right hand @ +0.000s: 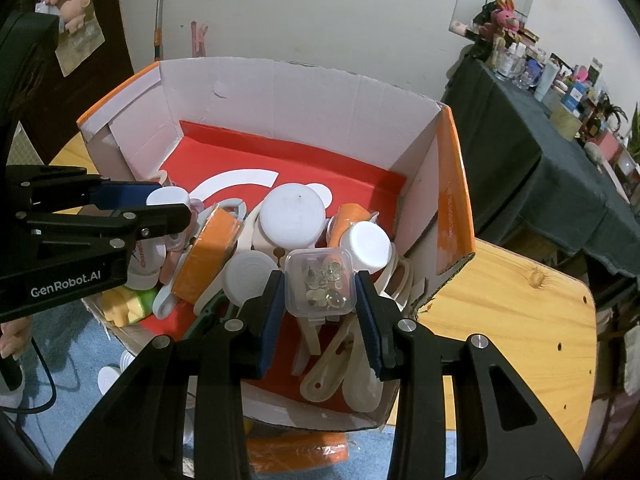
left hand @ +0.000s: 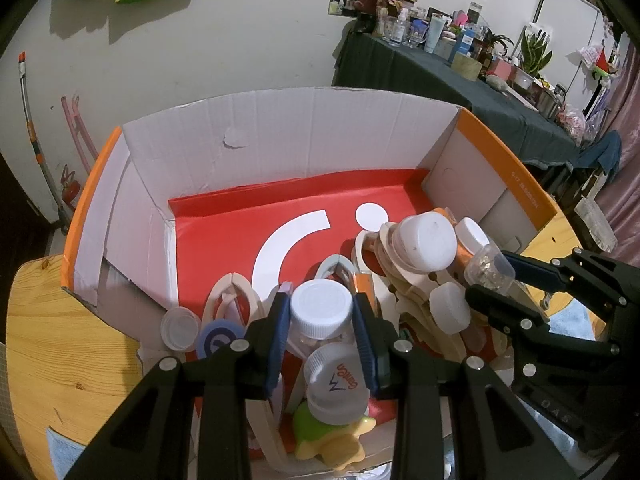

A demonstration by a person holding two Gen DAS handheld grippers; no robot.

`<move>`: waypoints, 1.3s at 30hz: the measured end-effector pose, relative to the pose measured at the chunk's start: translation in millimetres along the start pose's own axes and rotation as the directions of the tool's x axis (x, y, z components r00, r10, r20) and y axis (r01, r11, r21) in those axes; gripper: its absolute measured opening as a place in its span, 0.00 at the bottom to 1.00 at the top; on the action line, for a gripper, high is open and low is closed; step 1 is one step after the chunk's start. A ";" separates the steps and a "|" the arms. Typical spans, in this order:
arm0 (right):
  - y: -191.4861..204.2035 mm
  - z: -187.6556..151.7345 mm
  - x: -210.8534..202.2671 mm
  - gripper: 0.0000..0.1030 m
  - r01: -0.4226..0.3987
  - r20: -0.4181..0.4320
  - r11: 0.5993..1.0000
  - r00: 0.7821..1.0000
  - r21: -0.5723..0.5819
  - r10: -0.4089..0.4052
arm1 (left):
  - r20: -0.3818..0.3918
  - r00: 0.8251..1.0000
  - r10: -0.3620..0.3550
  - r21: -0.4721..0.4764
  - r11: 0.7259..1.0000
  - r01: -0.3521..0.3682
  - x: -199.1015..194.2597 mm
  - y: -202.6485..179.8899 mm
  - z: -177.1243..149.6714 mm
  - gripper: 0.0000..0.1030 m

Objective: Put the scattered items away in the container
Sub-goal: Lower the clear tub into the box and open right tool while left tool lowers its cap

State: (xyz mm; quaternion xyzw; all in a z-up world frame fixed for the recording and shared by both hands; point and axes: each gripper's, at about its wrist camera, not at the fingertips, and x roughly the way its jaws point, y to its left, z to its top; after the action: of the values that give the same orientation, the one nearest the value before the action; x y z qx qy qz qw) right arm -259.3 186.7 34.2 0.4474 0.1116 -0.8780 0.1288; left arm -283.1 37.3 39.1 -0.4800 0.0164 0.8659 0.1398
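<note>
An open cardboard box (left hand: 280,140) with orange outer sides and a red floor stands on a round wooden table (left hand: 48,340). My left gripper (left hand: 321,314) is shut on a clear bottle with a white ribbed cap (left hand: 322,306), held over the box's near end. My right gripper (right hand: 320,292) is shut on a small clear plastic case (right hand: 320,282) with tiny metal bits inside, above the pile in the box (right hand: 300,100). The pile holds white-lidded jars (right hand: 292,214), an orange tape roll (right hand: 210,248), pale spoons (right hand: 336,372) and a yellow-green toy (left hand: 332,436).
A side table under dark cloth (left hand: 460,76), crowded with bottles and plants, stands at the back right. Blue cloth (right hand: 60,340) with loose white lids (right hand: 108,376) lies outside the box's near left corner. An orange object (right hand: 296,448) sits under the box's front edge.
</note>
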 end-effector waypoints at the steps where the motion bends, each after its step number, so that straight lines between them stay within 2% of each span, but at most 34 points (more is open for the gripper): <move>1: 0.3 -0.1 -0.1 0.33 0.001 0.000 1.000 1.000 -0.001 -0.001 | 0.000 1.000 0.000 0.001 1.000 0.000 -0.1 0.1 -0.1 0.33; 33: -1.9 0.0 2.1 0.33 -0.014 -0.027 1.000 1.000 0.023 0.014 | 0.000 1.000 -0.001 0.000 1.000 0.001 -1.9 0.2 -0.7 0.34; 39: -1.2 -1.8 3.3 0.38 -0.017 -0.029 1.000 0.999 0.020 0.018 | 0.000 1.000 -0.003 -0.002 1.000 0.003 -2.1 0.3 -0.6 0.34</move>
State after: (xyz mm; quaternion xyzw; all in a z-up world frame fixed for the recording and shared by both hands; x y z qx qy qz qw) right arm -260.3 188.0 30.6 0.4623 0.1009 -0.8712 0.1305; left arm -281.7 36.4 40.5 -0.4801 0.0146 0.8658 0.1405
